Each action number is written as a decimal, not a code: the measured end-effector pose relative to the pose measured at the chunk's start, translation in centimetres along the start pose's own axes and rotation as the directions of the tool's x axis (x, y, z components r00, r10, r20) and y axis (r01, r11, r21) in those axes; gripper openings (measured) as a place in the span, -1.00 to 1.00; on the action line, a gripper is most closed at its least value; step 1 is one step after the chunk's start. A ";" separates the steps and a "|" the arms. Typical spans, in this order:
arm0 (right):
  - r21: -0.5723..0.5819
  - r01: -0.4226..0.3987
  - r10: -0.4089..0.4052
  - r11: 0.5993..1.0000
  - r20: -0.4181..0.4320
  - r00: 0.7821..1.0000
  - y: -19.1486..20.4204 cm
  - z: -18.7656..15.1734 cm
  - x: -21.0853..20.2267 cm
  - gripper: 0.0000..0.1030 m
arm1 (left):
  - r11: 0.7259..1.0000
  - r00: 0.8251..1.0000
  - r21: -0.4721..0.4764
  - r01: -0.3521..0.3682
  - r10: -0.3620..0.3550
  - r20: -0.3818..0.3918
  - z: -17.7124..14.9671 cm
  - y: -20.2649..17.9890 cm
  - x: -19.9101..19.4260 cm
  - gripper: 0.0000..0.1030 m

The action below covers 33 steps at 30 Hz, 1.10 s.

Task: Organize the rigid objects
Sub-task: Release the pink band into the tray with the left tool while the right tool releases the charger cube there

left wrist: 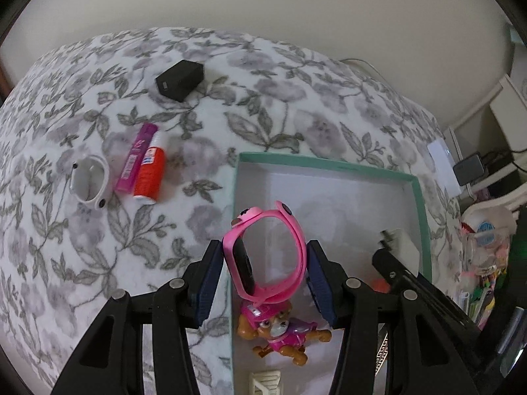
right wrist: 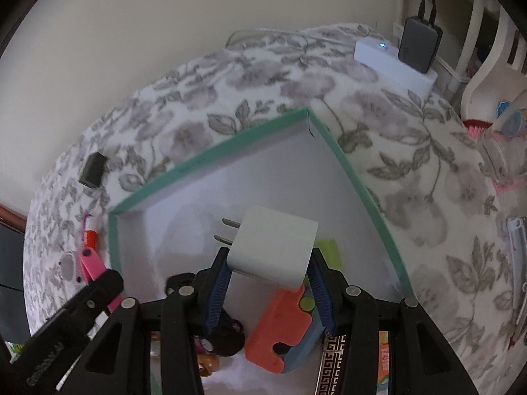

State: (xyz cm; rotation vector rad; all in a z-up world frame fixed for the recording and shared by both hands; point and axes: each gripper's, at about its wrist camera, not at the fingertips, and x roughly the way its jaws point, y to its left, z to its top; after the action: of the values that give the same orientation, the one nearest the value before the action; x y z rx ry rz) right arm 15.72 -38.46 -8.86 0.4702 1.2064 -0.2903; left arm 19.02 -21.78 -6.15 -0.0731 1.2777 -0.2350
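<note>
Left gripper (left wrist: 263,263): I see it grasping the pink watch band (left wrist: 263,250), up over the edge of the green box (left wrist: 421,204).
Right gripper (right wrist: 268,275): I see it clenched on the white plug (right wrist: 275,247), above the box floor.
Toy dog (left wrist: 280,332): lying inside the box.
Bed cover (left wrist: 82,263): white watch band (left wrist: 89,181), pink tube (left wrist: 135,158), red bottle (left wrist: 150,171) and black block (left wrist: 179,79) lie outside the box.

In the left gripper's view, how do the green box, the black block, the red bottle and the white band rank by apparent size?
1. Green box, by far.
2. Red bottle and white band: look alike, no ranking.
3. Black block, though it lies farther off, so this is unsure.
</note>
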 end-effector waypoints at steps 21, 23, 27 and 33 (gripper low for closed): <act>-0.015 0.027 -0.026 1.000 0.031 0.999 0.6 1.2 -2.3 -0.06 | 1.000 1.000 0.026 -0.004 0.004 -0.023 0.1 -0.1 0.0 0.53; -0.021 0.025 -0.024 0.999 0.063 0.998 0.9 1.6 -3.6 -0.05 | 1.000 1.000 0.014 0.001 0.000 -0.017 0.5 0.1 -0.7 0.53; -0.043 0.029 -0.023 0.999 0.130 0.991 1.8 2.3 -6.3 0.00 | 1.000 1.000 0.004 -0.010 0.010 0.015 1.1 0.5 -2.2 0.54; -0.076 0.035 -0.017 0.997 0.219 0.976 3.0 2.9 -9.8 0.13 | 0.998 0.999 -0.049 -0.034 0.036 0.039 1.9 2.0 -3.9 0.54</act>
State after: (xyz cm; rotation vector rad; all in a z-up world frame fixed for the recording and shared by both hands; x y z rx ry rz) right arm 16.22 -37.57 1.73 0.3443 1.0065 -0.3072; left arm 20.07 -19.13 -2.33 -0.0965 1.2438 -0.1719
